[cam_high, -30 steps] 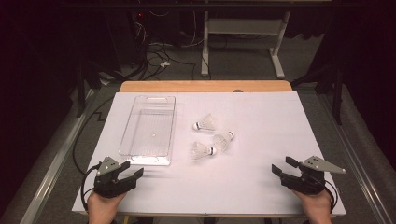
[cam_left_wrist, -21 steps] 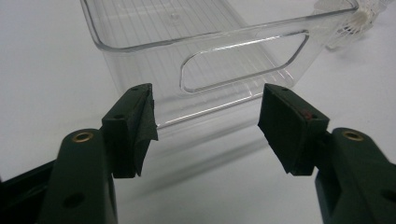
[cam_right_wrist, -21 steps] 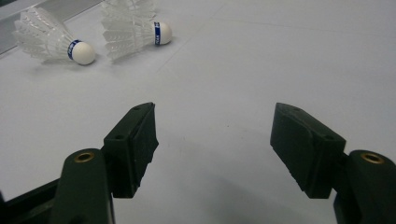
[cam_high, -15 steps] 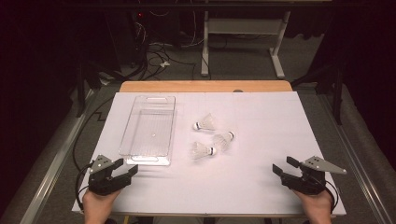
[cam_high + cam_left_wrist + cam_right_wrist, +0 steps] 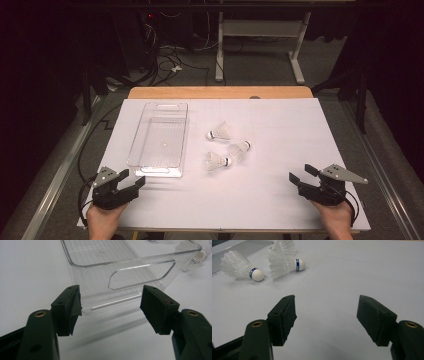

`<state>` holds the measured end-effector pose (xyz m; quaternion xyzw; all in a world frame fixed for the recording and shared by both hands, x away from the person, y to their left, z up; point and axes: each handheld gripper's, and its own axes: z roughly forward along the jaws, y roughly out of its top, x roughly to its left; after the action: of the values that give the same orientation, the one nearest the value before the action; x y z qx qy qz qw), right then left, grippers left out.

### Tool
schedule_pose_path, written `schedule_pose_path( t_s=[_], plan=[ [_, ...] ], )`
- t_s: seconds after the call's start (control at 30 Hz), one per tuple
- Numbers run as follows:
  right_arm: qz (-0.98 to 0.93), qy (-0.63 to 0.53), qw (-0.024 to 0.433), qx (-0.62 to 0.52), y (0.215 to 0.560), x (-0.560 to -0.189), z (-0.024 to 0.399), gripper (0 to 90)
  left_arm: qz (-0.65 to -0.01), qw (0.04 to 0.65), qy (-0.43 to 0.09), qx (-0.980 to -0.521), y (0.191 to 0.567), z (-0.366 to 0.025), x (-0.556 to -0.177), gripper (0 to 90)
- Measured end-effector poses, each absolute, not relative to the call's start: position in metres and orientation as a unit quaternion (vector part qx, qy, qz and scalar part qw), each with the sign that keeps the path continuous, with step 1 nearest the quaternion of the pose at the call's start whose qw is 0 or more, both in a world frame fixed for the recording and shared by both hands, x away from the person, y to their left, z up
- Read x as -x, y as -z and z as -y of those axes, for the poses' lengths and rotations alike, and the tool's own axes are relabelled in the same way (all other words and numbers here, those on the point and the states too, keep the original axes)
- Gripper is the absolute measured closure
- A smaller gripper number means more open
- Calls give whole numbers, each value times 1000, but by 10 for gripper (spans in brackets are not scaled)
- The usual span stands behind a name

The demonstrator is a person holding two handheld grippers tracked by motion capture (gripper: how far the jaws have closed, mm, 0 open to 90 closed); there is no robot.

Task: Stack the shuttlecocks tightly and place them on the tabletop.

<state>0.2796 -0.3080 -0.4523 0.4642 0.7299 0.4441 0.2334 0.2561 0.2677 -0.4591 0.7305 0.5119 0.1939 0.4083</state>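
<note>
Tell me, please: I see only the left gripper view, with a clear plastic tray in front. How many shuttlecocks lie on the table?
Observer: Three shuttlecocks lie on the white table. In the high view they form a loose cluster to the right of the clear tray.
Operator: Is any of them inside the tray?
Observer: No, all three lie outside it, and the tray holds nothing.
Operator: And the right tool, what does it do?
Observer: The right tool is open with nothing between its jaws. It is by the table's near right corner, apart from the shuttlecocks.
</note>
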Motion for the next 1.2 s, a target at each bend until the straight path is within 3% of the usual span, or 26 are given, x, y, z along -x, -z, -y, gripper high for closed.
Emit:
schedule_pose_path(
  t_s=[1.2],
  plan=[
    [-745, -443, 186, -463, 451, -324, 254, 357, -512, 412, -185, -730, 461, -267, -258, 338]
  ],
)
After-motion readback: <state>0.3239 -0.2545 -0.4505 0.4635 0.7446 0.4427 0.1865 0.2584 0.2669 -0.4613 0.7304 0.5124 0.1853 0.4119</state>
